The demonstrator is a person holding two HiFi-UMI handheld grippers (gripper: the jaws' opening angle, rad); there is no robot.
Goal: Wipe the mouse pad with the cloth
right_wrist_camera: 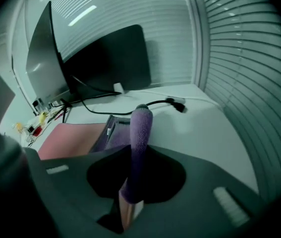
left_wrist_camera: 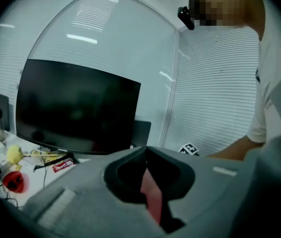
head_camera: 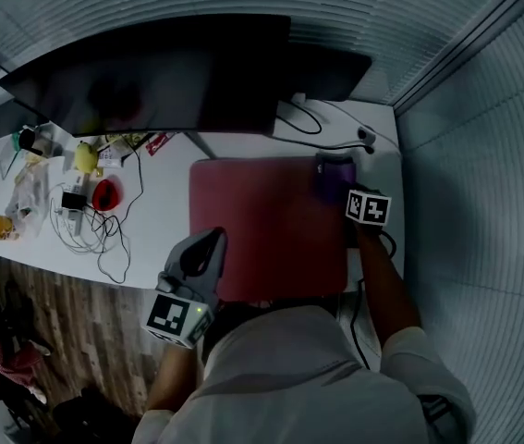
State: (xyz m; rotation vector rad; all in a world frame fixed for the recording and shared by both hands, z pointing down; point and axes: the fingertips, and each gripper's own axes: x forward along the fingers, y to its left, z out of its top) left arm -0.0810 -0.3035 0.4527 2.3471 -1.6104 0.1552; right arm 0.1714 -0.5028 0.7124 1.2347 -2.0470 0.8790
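Note:
A red mouse pad [head_camera: 271, 225] lies on the white desk [head_camera: 164, 215] in front of the monitor. A purple cloth [head_camera: 335, 176] sits on the pad's far right corner, and my right gripper [head_camera: 343, 191] is shut on it. In the right gripper view the cloth [right_wrist_camera: 141, 128] sticks up between the closed jaws of the right gripper [right_wrist_camera: 133, 155], with the pad [right_wrist_camera: 73, 138] to the left. My left gripper [head_camera: 215, 240] is shut, its tip at the pad's near left edge. In the left gripper view a red strip [left_wrist_camera: 152, 197] shows below the left gripper [left_wrist_camera: 145, 150].
A wide dark monitor [head_camera: 151, 81] and a second dark screen [head_camera: 331, 67] stand at the back, with black cables [head_camera: 322, 128] behind the pad. Small clutter, a yellow item [head_camera: 86, 155], a red item [head_camera: 104, 194] and cords [head_camera: 104, 243], fills the desk's left. Blinds close the right side.

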